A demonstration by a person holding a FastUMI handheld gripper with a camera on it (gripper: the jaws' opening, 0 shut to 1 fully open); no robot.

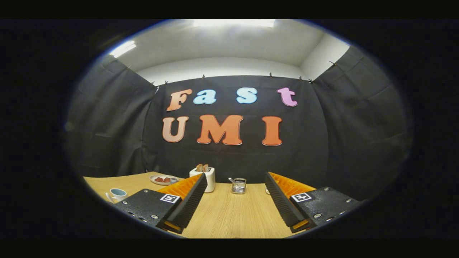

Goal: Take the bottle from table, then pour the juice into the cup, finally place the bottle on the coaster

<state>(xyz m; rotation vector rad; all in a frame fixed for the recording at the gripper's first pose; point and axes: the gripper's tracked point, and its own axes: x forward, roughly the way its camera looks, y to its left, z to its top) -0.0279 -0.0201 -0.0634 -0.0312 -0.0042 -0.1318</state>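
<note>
- Plainly, the gripper (235, 181) is spread wide, its two fingers well apart with nothing between them but bare tabletop.
- Neither finger touches any object; the ribbed inner faces look at each other across the gap.
- Each finger body carries a small square marker on its top face, one on the left finger (169, 198) and one on the right finger (301, 197).
- The wooden table (229, 215) runs forward under and between the fingers to the dark cloth wall behind it.
- Beyond the fingers, roughly in line with the gap and slightly toward the right finger, a small clear glass container (238, 186) stands at the far edge of the table with a thin metal utensil leaning out of it.
- Just past the tip of the left finger, a white toaster (209, 178) stands upright, partly hidden by that finger, with two brownish slices sticking out of its top.
- Farther left than the toaster, beyond the left finger, a shallow plate (162, 179) lies on the table with some reddish pieces on it.
- Outside the left finger and nearer than the plate, a white cup (117, 194) sits upright on the table, its handle turned outward, its inside a pale blue.
- Right at the inner side of the right finger's tip a small pale edge of something peeks out; what it is cannot be told.
- I cannot make out a bottle or a coaster with any certainty among the things ahead.
</note>
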